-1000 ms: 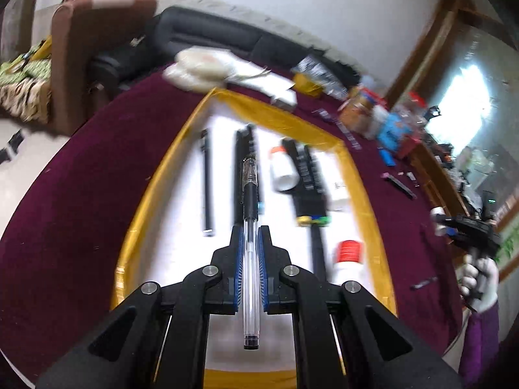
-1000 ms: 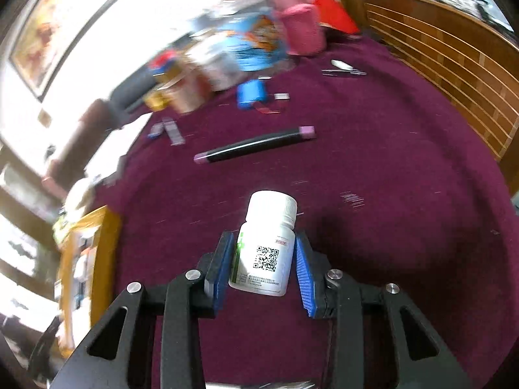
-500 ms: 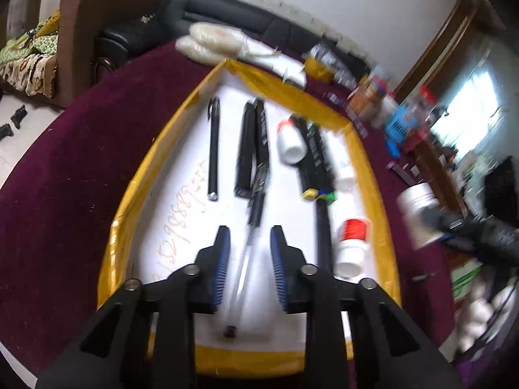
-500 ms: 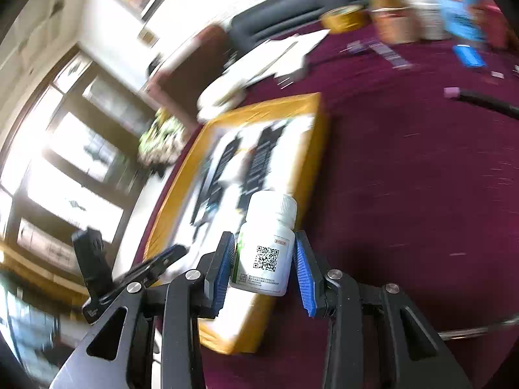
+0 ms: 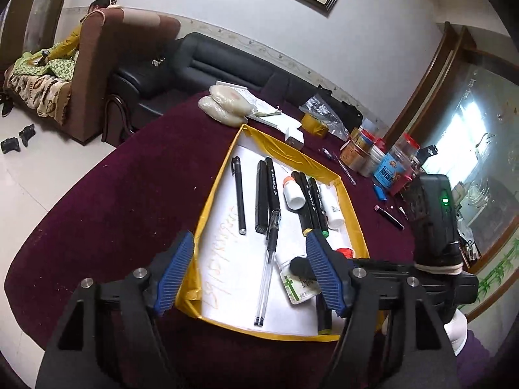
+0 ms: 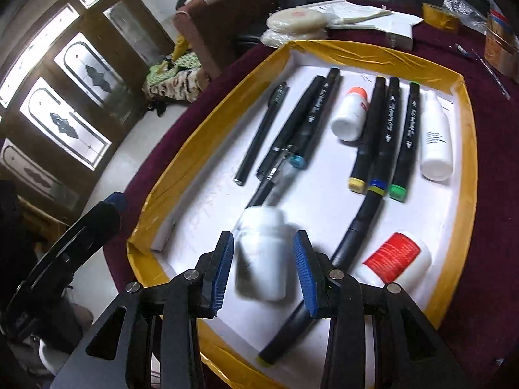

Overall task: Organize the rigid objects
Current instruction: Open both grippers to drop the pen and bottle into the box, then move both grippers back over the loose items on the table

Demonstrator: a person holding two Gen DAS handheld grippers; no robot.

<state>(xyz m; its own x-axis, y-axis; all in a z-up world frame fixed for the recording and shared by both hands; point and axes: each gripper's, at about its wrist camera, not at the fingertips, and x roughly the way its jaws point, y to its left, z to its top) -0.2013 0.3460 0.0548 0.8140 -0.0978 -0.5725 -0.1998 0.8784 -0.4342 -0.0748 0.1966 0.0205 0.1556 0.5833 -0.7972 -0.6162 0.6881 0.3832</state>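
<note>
White bottle (image 6: pixel 261 256) between right tool (image 6: pixel 263 267) pads — blurred.

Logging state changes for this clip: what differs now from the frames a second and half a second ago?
The left gripper released the clear pen into the yellow-rimmed tray and opened wide. The right gripper carried the white bottle from the maroon cloth over the tray; its fingers have parted. Markers and other bottles stayed put.

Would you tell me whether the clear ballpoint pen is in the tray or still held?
In the tray: the clear ballpoint pen lies flat on the yellow-rimmed tray; the left gripper is open above it.
</note>
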